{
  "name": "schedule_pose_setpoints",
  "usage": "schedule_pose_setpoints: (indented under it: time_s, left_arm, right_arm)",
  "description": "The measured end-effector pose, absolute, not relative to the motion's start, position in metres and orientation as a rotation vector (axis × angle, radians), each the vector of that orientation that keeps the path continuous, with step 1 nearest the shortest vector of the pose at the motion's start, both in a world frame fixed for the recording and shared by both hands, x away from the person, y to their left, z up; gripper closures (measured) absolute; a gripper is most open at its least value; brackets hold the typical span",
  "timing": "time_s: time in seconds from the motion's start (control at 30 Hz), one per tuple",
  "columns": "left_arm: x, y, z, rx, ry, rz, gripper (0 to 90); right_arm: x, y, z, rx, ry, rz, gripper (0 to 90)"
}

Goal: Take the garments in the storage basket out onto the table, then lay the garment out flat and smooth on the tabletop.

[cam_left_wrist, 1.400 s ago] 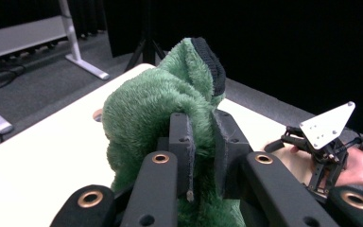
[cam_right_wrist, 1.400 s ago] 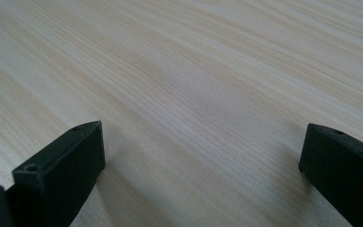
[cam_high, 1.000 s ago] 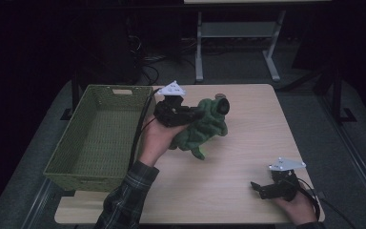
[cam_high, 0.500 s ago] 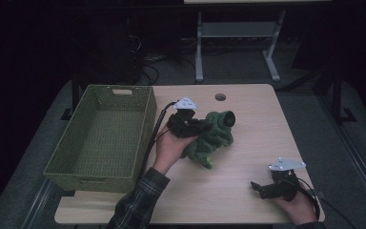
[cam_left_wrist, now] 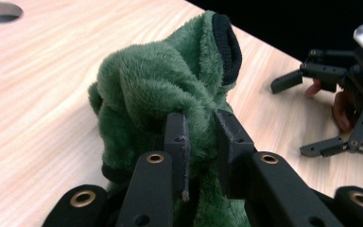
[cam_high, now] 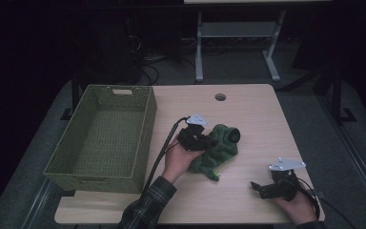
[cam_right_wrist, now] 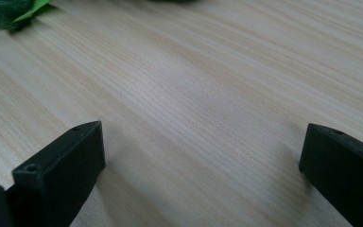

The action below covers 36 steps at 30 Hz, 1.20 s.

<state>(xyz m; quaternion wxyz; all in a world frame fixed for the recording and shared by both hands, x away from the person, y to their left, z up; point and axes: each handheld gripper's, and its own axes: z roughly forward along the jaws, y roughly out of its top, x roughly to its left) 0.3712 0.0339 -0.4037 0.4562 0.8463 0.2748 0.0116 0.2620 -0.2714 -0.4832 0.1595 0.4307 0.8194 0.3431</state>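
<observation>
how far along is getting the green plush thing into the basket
Done: the left gripper is shut on the green plush toy. In hand: the toy sits on the table, right of the green basket. Left: nothing is in the basket, so the carry and drop remain. The right gripper rests open near the table's edge.

Dim lab or office: light wood desk with cable hole, tangled floor cables, grey metal stand behind.

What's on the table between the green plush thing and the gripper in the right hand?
Nothing. In the high view only bare wooden table separates the plush from the right gripper, whose jaws are spread wide.
</observation>
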Motion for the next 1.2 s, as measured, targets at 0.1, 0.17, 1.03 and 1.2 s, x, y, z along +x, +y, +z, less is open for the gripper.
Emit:
schedule_pose_setpoints:
  time_s: [0.1,0.17,1.03,1.2]
  left_arm:
    - [0.37,0.033,-0.408,2.1,0.667,0.023,71.2]
    - [0.369,0.033,-0.408,2.094,0.667,0.03,64.3]
    - [0.351,0.091,-0.401,2.071,0.704,0.077,41.9]
    - [0.346,0.101,-0.405,2.062,0.723,0.098,42.1]
  right_arm:
    - [0.262,-0.271,-0.483,1.231,2.341,0.981,0.3]
    - [0.262,-0.271,-0.483,1.231,2.341,0.981,0.4]
    - [0.261,-0.265,-0.459,1.203,2.394,1.084,32.3]
    - [0.263,-0.253,-0.446,1.145,2.429,1.171,42.9]
